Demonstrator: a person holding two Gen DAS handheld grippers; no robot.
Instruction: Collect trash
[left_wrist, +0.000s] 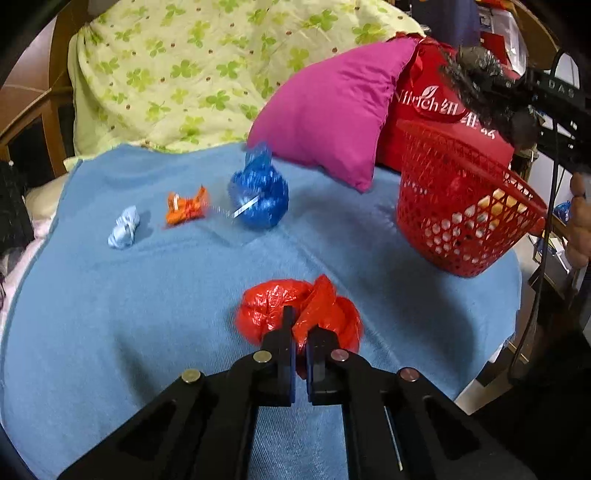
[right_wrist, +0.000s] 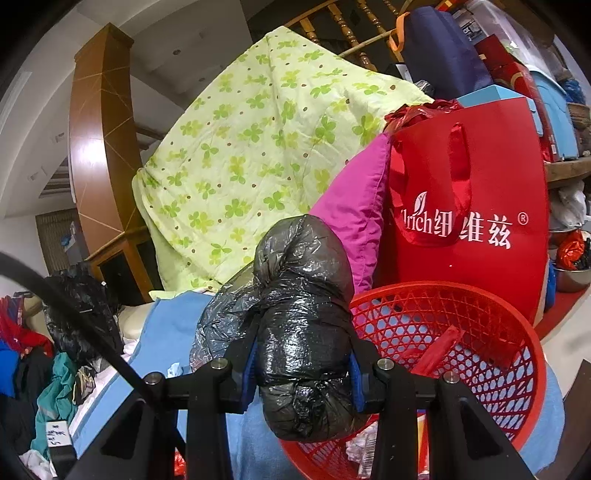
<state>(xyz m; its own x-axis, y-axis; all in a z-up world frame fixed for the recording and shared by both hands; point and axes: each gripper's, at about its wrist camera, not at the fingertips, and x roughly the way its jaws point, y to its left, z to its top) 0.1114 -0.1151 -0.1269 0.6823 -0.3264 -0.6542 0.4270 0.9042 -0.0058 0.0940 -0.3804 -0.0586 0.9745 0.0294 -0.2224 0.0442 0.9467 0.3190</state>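
Note:
My left gripper (left_wrist: 301, 332) is shut on a crumpled red plastic bag (left_wrist: 273, 306) that rests on the blue blanket (left_wrist: 129, 314). Farther off on the blanket lie a blue plastic bag (left_wrist: 260, 194), an orange wrapper (left_wrist: 184, 210) and a pale blue wad (left_wrist: 125, 227). The red mesh basket (left_wrist: 454, 206) stands at the right with some trash inside. My right gripper (right_wrist: 301, 369) is shut on a black plastic bag (right_wrist: 303, 317) and holds it up just left of the basket's rim (right_wrist: 517, 332). In the left wrist view the black bag (left_wrist: 480, 85) hangs above the basket.
A magenta pillow (left_wrist: 332, 110), a red paper shopping bag (right_wrist: 469, 221) and a green clover quilt (left_wrist: 177, 66) are piled behind the blanket. Clothes and a black bag (right_wrist: 81, 317) lie at the left. The blanket's edge drops off at the right.

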